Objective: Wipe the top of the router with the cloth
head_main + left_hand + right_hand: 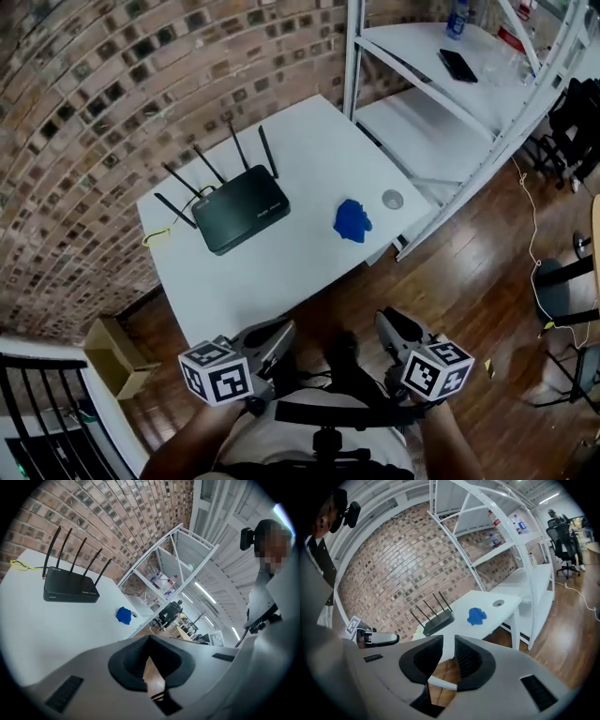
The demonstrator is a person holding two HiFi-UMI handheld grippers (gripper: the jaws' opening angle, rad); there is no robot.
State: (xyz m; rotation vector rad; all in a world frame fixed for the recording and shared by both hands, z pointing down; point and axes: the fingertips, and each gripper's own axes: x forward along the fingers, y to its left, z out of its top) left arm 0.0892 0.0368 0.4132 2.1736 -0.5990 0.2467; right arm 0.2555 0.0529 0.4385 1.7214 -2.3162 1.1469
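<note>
Cloth (352, 221) on the bench (309, 159) looks soft and light, best pinched at a raised fold; left gripper (277, 335) jaws sit together, right gripper (390, 325) jaws slightly apart, both empty.

Matt black plastic on the router (246, 208). Crumpled blue fabric for the cloth (352, 221). Smooth matt white on the table top (281, 272). White-painted metal on the far right rack (427, 141). Glossy brown wood on the floor (469, 272). Rough brick on the left wall (75, 122).
</note>
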